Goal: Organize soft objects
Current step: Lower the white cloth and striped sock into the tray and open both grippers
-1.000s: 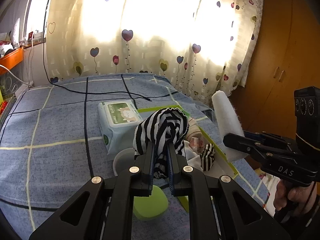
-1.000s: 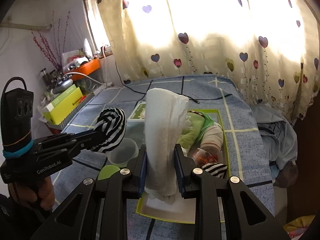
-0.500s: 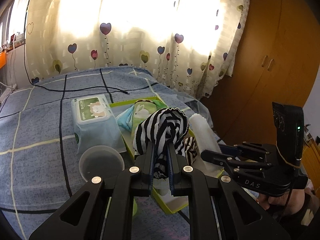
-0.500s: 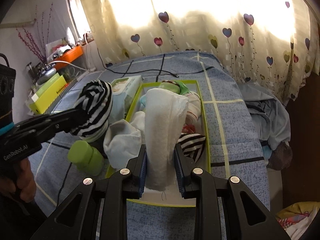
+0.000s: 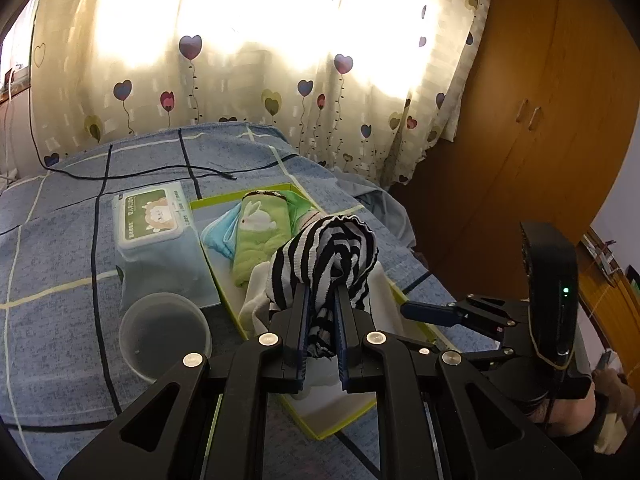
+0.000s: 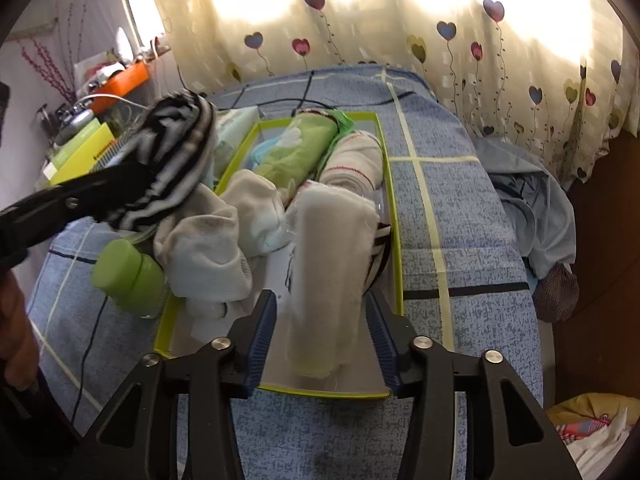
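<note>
Left tongs [image 5: 320, 320]: clenched on a black-and-white striped cloth bundle [image 5: 328, 256], above the green-rimmed tray [image 6: 394, 216].
Right tongs [image 6: 320, 320]: opening; the white rolled towel [image 6: 328, 272] lies between them, at the tray's near edge.
Beside: wipes pack [image 5: 154, 232] on the blue bed [image 5: 52, 248].

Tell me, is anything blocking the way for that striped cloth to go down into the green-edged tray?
Partly. The striped cloth, clamped in the left gripper, hangs over the tray, which is already crowded: white cloths piled beneath it and the white roll between the right gripper's opening jaws, pads clear of it. Little bare floor shows.
</note>
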Tool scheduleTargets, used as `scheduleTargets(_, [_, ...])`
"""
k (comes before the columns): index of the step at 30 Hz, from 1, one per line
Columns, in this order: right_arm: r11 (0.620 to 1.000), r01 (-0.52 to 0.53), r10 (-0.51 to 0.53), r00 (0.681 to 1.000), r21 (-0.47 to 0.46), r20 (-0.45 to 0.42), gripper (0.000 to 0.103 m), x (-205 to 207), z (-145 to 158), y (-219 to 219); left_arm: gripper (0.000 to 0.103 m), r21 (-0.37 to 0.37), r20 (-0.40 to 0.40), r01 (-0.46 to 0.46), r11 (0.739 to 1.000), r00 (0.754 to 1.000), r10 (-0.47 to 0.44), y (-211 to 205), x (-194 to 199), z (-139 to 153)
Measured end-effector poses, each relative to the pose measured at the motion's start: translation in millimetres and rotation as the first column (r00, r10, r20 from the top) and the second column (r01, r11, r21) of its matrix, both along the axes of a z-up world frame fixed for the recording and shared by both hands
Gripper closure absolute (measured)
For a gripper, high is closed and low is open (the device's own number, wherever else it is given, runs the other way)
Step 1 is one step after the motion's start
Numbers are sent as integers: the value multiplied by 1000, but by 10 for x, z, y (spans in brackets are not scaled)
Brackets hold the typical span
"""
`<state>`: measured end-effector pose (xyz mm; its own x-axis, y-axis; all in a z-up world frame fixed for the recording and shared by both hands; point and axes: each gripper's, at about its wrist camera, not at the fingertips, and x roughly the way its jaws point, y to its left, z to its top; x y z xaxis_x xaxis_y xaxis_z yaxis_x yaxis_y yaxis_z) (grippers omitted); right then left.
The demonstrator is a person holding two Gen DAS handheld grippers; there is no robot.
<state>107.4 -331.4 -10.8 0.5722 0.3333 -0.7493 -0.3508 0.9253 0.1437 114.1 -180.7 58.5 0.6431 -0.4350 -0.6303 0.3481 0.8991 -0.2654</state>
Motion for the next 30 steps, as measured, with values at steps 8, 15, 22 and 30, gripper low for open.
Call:
scheduleTargets(8, [999, 21, -22, 999, 34, 49, 53, -52, 128, -118, 91, -16, -23, 42, 999, 999, -43, -186, 88, -47])
scheduleTargets(15, [998, 45, -47, 998, 47, 44, 53, -16, 111, -207, 91, 1, -90, 53, 999, 995, -52, -314, 275, -267])
scheduleTargets(22, [997, 48, -50, 998, 52, 41, 52, 3, 107, -224, 91, 36, -127, 67, 997, 990, -62, -386, 367, -419])
scheduleTargets(30, [998, 45, -48, 998, 53, 52, 53, 14, 118, -213, 77, 28, -105, 58, 998, 993, -55, -343, 307, -348])
